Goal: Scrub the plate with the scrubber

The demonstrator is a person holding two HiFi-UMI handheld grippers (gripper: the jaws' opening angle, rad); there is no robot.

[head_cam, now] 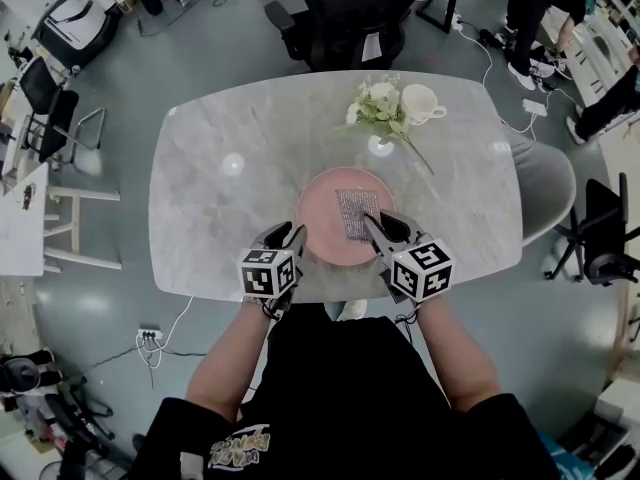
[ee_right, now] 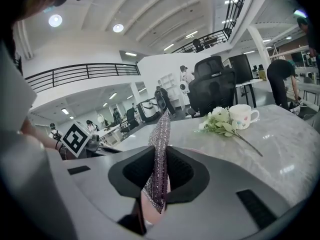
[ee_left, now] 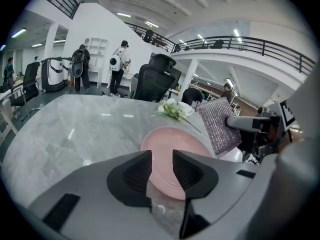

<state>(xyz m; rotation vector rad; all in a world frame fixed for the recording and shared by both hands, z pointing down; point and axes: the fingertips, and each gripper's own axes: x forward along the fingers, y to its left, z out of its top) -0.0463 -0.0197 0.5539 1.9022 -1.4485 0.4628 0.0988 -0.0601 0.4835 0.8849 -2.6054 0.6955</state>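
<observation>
Clamping the sparkly scrubber (head_cam: 354,211) tight, the right tool (head_cam: 372,222) holds it over the pink plate (head_cam: 322,200) near the table's (head_cam: 215,208) front edge. The left tool (head_cam: 295,236) is wide open at the plate's near-left rim, gripping nothing. Farther back sit a flower sprig (head_cam: 378,108) and a cup (head_cam: 420,103).

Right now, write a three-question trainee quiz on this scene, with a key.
1. True or false: the right gripper is shut on the scrubber.
2. Where does the pink plate rest? A on the table; B on the floor; C on a chair.
3. Fill in: on the left gripper, the jaws stand ____ (open or shut).

Key: 1 true; 2 A; 3 open, with nothing gripped between them.
</observation>
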